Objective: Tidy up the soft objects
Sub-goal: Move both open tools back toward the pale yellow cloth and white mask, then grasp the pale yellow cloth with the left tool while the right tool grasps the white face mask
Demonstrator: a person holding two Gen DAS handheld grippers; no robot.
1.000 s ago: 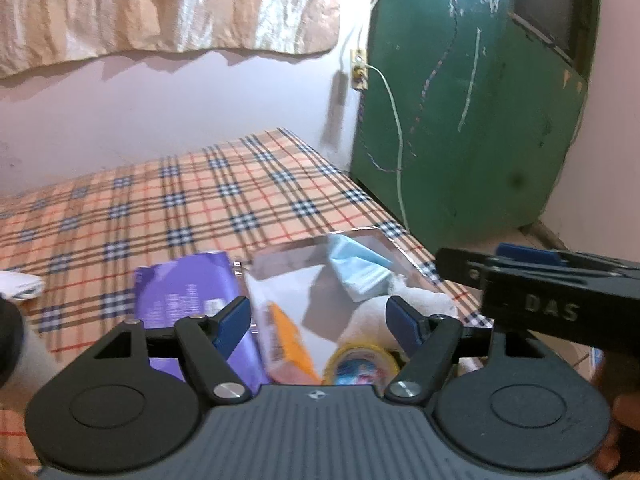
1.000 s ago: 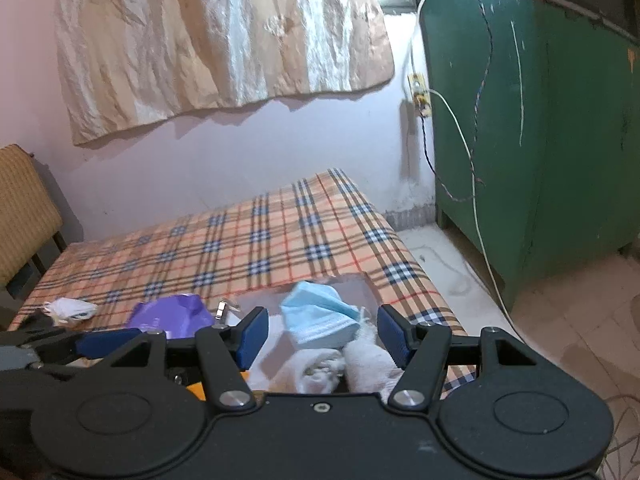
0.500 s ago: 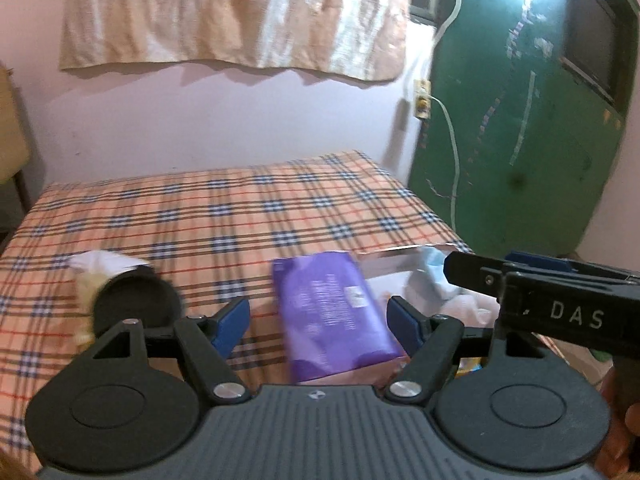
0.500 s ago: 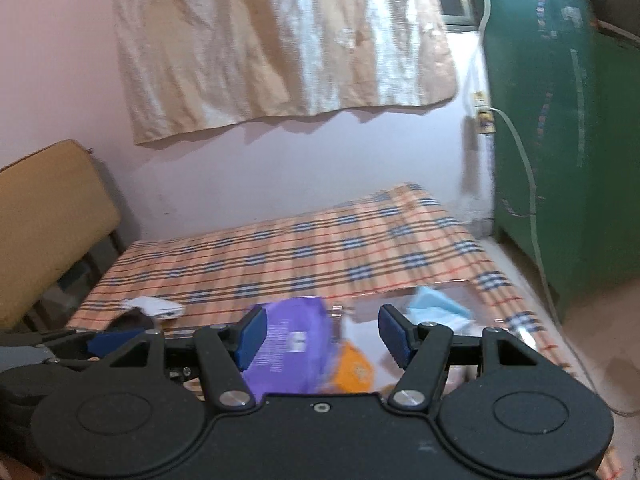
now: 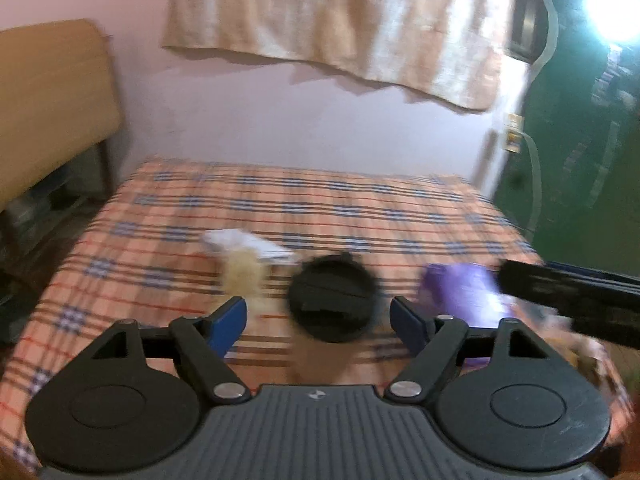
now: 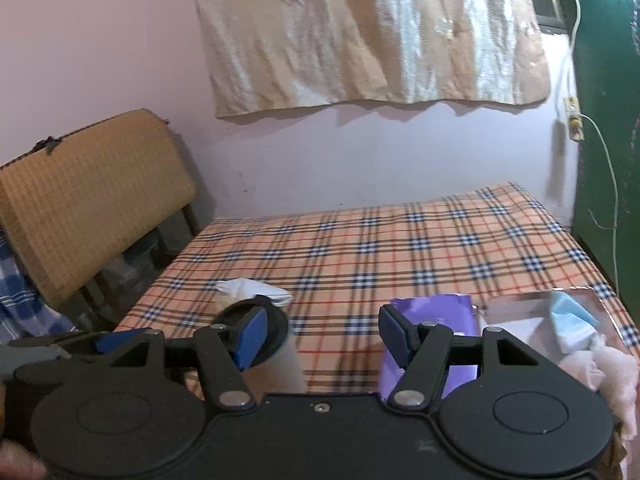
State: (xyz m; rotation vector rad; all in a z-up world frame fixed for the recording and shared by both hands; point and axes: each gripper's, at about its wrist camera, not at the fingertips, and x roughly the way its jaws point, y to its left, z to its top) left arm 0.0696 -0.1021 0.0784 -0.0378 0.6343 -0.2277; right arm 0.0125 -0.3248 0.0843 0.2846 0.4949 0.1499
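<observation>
Left gripper: (image 5: 318,320) black plastic frame with blue rubber finger pads, fingers spread wide and holding nothing; its view is blurred.
Right gripper: (image 6: 320,334) same black build and blue pads, fingers apart and empty.
Purple packet: (image 6: 434,312) flat, glossy, rectangular soft pack lying on the bed at about 5 o'clock, partly behind the right gripper's right finger.
Clear tray: (image 6: 520,308) shiny, thin-walled container at the bed's 4 o'clock corner, just beside the purple packet.
Blue face mask: (image 6: 570,322) pale, pleated fabric lying in the clear tray.
White fluff: (image 6: 600,372) cottony, lumpy mass at the tray's near edge.
White cloth: (image 6: 254,290) small crumpled piece on the bed at about 8 o'clock, well apart from the tray.
Black-lidded tube: (image 5: 332,306) round black cap on a pale cylinder, standing near the white cloth, between the left gripper's fingers in its view.
Bedcover: (image 6: 400,248) tan plaid with navy and red lines, flat and smooth.
Room: pink wall, a creased beige curtain (image 6: 372,32) at 12 o'clock, a woven tan chair back (image 6: 88,196) at 9 o'clock, a green cabinet (image 6: 608,100) at 3 o'clock.
</observation>
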